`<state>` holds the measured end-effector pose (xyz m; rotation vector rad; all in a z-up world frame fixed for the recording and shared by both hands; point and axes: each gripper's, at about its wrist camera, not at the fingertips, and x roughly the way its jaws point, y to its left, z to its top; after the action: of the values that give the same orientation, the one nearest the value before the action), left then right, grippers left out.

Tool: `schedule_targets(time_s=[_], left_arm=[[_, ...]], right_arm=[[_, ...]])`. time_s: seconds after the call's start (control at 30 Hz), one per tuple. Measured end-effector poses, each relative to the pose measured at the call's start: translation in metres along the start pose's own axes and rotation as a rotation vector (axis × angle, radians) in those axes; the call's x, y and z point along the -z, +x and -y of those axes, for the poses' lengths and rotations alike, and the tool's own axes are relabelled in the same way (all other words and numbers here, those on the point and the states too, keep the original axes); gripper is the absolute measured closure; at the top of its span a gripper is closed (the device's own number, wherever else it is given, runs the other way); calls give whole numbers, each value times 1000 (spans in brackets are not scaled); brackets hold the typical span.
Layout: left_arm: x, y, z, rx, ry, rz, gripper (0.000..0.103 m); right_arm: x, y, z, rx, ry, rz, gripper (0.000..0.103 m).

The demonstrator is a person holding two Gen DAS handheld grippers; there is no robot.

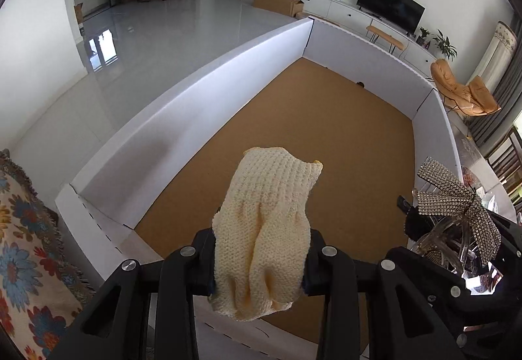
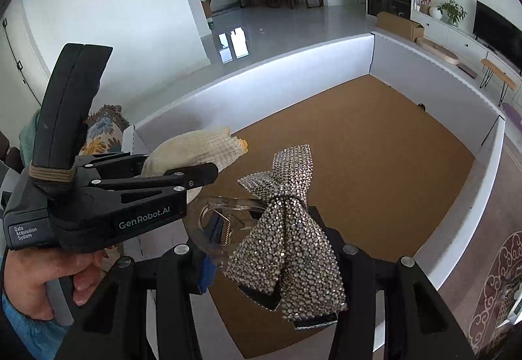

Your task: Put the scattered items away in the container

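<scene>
Left gripper [image 1: 259,257] clamps cream knit cloth [image 1: 267,223]; right gripper [image 2: 270,265] clamps rhinestone bow hair clip [image 2: 287,229] over white box [image 1: 195,89].

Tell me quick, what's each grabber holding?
Left gripper: closed on the cream knitted cloth.
Right gripper: closed on the sparkly bow hair clip.

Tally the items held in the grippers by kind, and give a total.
Cream knitted glove, in the left gripper: 1
Rhinestone bow hair clip, in the right gripper: 1
Total: 2
</scene>
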<state>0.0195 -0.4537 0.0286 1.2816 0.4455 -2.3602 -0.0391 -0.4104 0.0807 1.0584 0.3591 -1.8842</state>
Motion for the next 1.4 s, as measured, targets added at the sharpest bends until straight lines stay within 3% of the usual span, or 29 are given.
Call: schedule_targets(time_s=[0.17, 0.2, 0.3, 0.47, 0.57, 0.73, 0.8, 0.97, 1.13, 1.2, 1.33, 1.4], left_arm=[[0, 10, 7, -45, 64, -53, 61], [0, 12, 10, -55, 80, -63, 52], [2, 14, 17, -57, 102, -64, 39], [5, -7, 23, -26, 58, 6, 38], [13, -35, 44, 15, 76, 71, 38], [47, -77, 124, 167, 198, 141, 34], [67, -82, 167, 246, 258, 136, 21], [128, -54, 278, 366, 404, 35, 20], [183, -12, 356, 367, 486, -63, 20], [194, -3, 377, 334, 505, -35, 19], [187, 11, 402, 256, 534, 41, 15], [177, 21, 406, 241, 515, 36, 0]], right_arm=[[4, 28, 0, 27, 48, -120, 53], [6, 33, 1, 22, 64, -153, 51], [10, 37, 10, -1, 100, -196, 48], [20, 0, 14, -5, 89, -91, 48], [35, -45, 25, -11, 102, 48, 48], [107, -116, 69, 117, 162, 220, 47], [146, -137, 97, 197, 205, 226, 47], [257, -180, 169, 416, 329, 174, 47], [365, -226, 233, 565, 479, 90, 47], [397, -240, 247, 593, 539, 79, 47], [411, -258, 263, 607, 569, 115, 46], [405, -256, 262, 623, 547, 95, 39]])
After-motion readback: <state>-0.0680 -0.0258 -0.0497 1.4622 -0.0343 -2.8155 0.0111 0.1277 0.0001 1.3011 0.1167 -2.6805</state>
